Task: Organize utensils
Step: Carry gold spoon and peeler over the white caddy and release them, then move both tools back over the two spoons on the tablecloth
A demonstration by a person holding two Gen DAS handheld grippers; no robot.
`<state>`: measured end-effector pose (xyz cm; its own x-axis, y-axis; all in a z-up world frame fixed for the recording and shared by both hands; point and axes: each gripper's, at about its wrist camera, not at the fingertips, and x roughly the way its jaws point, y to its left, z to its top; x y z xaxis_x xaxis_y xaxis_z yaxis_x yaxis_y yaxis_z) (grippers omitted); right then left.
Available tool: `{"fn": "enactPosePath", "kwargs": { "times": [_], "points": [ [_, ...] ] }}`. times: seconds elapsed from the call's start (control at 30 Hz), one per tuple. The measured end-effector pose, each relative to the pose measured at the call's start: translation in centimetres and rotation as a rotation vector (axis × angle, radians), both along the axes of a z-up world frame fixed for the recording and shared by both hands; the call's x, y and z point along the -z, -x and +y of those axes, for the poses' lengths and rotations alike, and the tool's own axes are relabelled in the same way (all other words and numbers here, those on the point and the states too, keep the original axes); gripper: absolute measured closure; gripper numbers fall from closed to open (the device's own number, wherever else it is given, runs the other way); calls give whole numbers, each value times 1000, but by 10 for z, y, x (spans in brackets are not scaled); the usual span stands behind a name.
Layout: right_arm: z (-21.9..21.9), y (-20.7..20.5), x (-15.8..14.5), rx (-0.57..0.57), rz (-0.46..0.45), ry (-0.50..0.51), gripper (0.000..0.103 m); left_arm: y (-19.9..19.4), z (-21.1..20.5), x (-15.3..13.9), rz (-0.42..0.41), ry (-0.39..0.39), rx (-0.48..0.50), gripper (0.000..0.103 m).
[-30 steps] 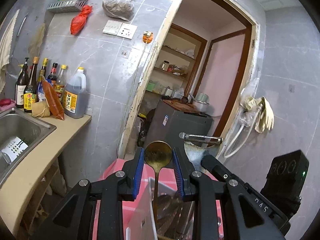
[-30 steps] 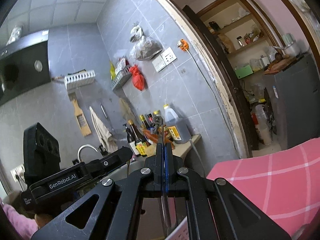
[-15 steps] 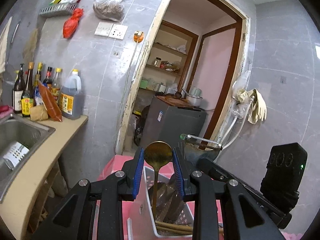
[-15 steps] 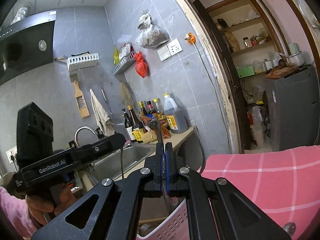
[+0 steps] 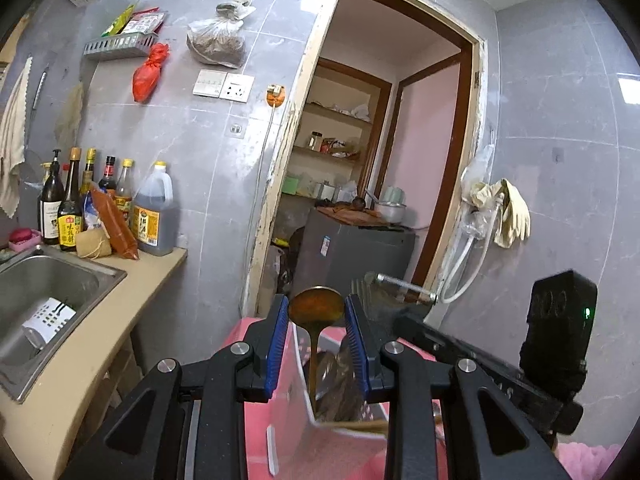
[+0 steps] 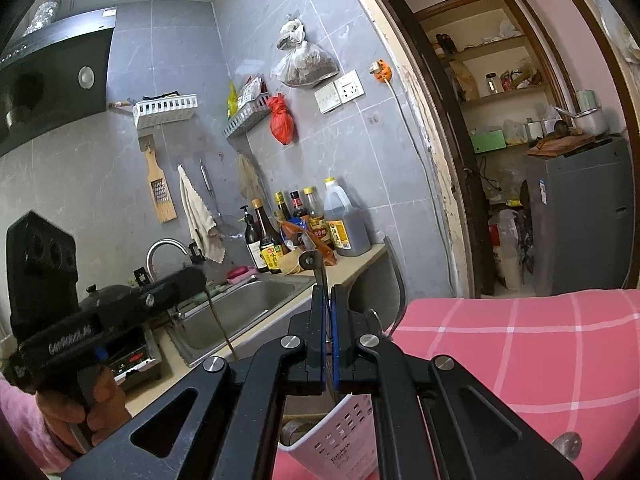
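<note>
The left gripper [image 5: 316,316] is clamped on the bowl of a brass spoon [image 5: 316,309], whose handle runs down toward six o'clock into a white holder [image 5: 304,364] just beneath, on a pink checked cloth [image 5: 256,432]. The right gripper [image 6: 329,300] is closed on a thin metal utensil [image 6: 320,272] that rises toward twelve o'clock above the same white holder [image 6: 340,440]. At nine o'clock lies a steel sink [image 5: 44,280], with bottles [image 5: 154,212] farther back on the counter.

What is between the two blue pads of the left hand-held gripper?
A brass-coloured ladle, bowl upward, its handle running down into the white basket; the left wrist view shows it.
</note>
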<state>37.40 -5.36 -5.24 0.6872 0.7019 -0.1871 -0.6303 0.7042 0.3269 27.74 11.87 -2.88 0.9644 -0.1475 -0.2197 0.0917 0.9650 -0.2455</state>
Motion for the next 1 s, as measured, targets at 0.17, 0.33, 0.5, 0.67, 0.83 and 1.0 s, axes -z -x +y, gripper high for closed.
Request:
{"fn": "enactPosePath", "kwargs": {
  "times": [0.17,0.33,0.5,0.67,0.83,1.0],
  "points": [
    [-2,1,3,10,24,0,100,-7,-4,9,58,-3,10,76],
    [-2,2,1,17,60,21,98,-14,5,10,111,56,22,75],
    [-2,2,-5,22,112,41,61,-13,8,4,146,84,9,56],
    [-14,10,-21,62,113,44,61,-8,6,-10,154,84,-21,48],
    [-40,26,-51,151,45,38,39,0,-10,-31,122,46,-55,25],
    [-69,38,-81,235,-23,59,20,7,-35,-50,87,2,-73,11]
  ]
}}
